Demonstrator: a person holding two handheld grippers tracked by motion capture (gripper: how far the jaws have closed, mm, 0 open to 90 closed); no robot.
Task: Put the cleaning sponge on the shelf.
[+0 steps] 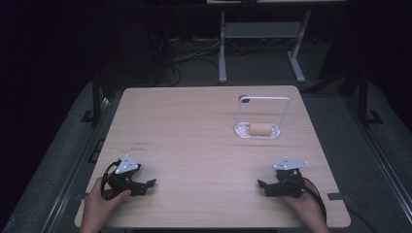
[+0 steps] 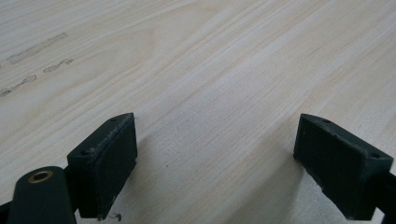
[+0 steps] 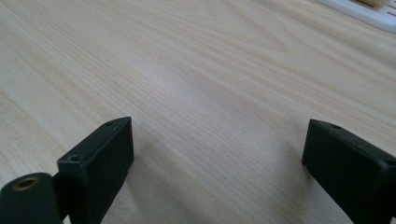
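- Both tools resting low at the near edge of the table (image 1: 194,145), a hand behind each.
- Left gripper (image 1: 145,185) with jaws spread wide, nothing between them but bare wood in the left gripper view (image 2: 215,154).
- Right gripper (image 1: 265,187) likewise wide open and empty, as seen in the right gripper view (image 3: 217,158).
- Tan roll (image 1: 261,129) lying on its side on the white tray (image 1: 240,130) of a small stand, toward the far right of the table, well apart from both grippers.
- White frame (image 1: 286,109) arching up over the tray.
- Probable step: reaching for the roll, most naturally with the right gripper, the nearer one.
- Best done by coming in from the near, open side of the frame, jaws kept wide until either side of the roll, then closed gently around its middle.
- Worth avoiding: knocking the frame's uprights or nudging the light tray across the wood.
- Hard to make out: what the roll is made of, and whether anything pins it to the tray.
- Cut off in the right gripper view: only a corner of the tray (image 3: 359,9) at the top edge.
- Faint marks on the wood (image 2: 37,46), too blurred to read.
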